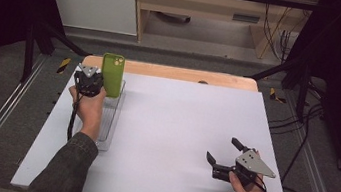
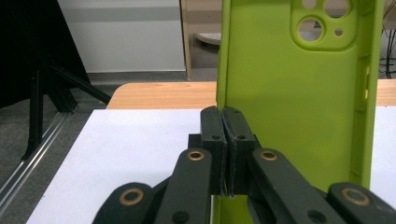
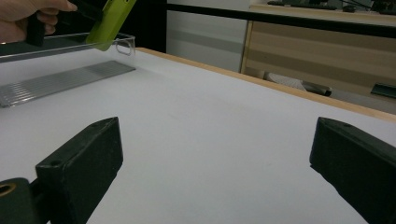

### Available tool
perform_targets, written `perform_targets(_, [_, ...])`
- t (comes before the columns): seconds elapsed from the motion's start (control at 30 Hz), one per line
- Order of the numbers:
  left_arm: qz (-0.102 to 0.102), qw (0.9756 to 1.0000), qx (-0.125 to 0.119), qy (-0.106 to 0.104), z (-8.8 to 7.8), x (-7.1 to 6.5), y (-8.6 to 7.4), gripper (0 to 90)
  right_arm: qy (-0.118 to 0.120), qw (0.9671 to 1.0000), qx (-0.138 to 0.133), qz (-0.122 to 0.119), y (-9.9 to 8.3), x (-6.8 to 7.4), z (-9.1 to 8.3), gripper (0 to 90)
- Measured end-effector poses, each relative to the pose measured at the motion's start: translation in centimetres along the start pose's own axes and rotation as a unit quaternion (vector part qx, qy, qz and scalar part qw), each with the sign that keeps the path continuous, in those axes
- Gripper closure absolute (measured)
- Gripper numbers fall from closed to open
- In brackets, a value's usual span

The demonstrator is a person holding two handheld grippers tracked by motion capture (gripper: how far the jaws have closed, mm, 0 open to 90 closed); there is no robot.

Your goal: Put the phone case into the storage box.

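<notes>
Left claw [image 2: 225,140] clamps phone case [image 2: 289,102] by its edge, upright over clear tray [image 1: 111,118], likely for placing; right claw [image 1: 223,156] wide open, empty, resting on surface [image 1: 174,127].

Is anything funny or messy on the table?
Nothing is spilled or broken. One odd thing: the green phone case stands up on end over the clear tray, pinched along one side edge by the left gripper. The right gripper waits open, apart from it.
</notes>
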State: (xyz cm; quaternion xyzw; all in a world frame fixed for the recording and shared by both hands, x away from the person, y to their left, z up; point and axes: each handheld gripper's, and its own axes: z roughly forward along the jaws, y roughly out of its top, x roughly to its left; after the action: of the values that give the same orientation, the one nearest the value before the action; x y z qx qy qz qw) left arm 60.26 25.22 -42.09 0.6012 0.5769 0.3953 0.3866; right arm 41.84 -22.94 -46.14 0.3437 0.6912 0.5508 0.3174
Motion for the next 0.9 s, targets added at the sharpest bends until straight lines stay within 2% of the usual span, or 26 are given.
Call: perform_targets(0.9, [-0.005,0.9999,0.016,0.004,0.25,0.04,-0.11,87.4,0.0,1.0,0.0,0.0,0.0,0.0,-0.02,2.8])
